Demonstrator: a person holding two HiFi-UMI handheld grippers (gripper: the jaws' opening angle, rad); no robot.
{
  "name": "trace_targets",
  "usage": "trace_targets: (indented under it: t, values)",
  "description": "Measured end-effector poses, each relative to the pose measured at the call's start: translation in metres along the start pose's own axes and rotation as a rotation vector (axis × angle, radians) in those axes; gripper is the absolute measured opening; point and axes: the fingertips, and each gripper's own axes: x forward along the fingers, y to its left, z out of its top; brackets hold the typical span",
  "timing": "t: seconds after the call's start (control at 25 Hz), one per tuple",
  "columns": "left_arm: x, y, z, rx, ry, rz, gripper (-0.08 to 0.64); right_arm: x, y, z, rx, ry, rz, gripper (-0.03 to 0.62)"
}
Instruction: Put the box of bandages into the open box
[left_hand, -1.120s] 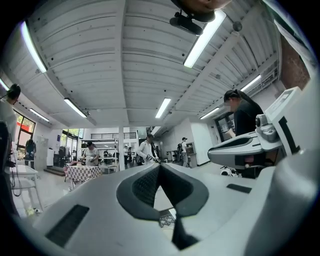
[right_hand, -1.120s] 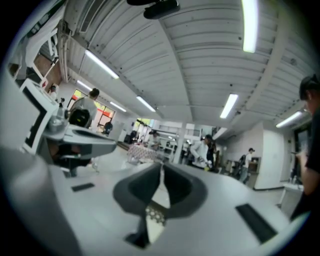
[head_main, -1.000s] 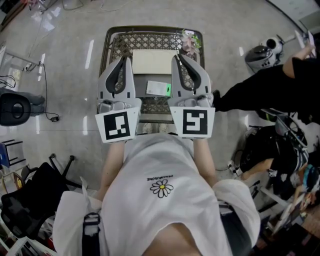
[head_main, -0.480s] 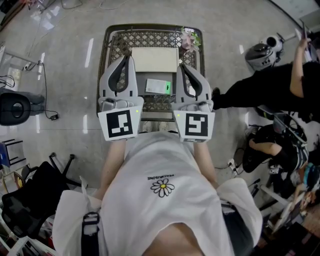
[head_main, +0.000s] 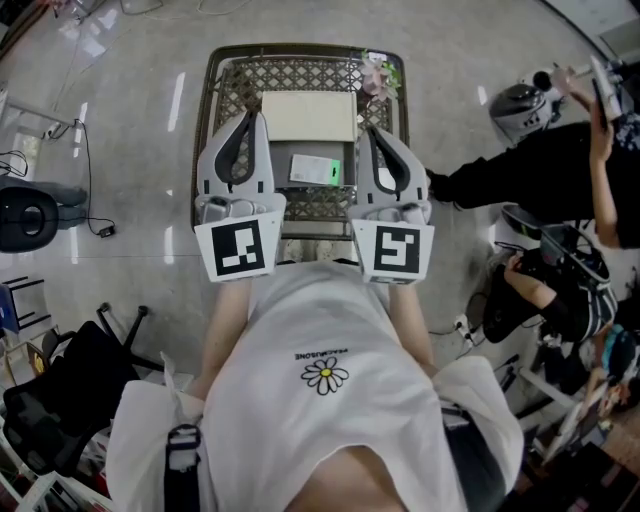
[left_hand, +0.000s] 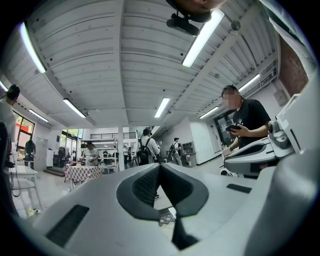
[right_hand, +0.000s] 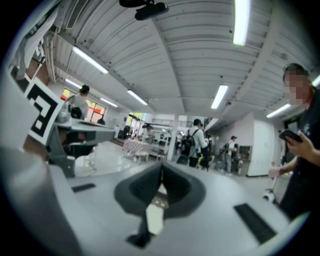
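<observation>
Bronze-coloured lattice formed the top of the small table (head_main: 205, 100) below the person, who stood at its near edge on a pale, glossy floor. On the far half of the table lay the open box (head_main: 308, 116), cream-coloured and flat. The box of bandages (head_main: 316, 170), white with a green patch at one end, lay flat on the table just on the near side of the open box and outside it, between the two grippers as the head view showed them. The left gripper (head_main: 252, 115) hung above the left side of the table with its jaws pressed together and nothing between them. The right gripper (head_main: 368, 130) hung above the right side, its jaws likewise closed tip to tip and holding nothing. Neither gripper touched the box of bandages. A small bunch of pale flowers (head_main: 378, 75) sat at the far right corner of the table. To the right, a person in black (head_main: 520, 170) stood on the floor.
</observation>
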Motion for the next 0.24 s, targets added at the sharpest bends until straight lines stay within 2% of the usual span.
trace_targets:
  t: [0.24]
  values:
    - [-0.0019,0.001,0.0038,0.004,-0.004,-0.004,0.023,-0.0022,-0.0006,0.0043,0.002,-0.013,-0.01,0.032]
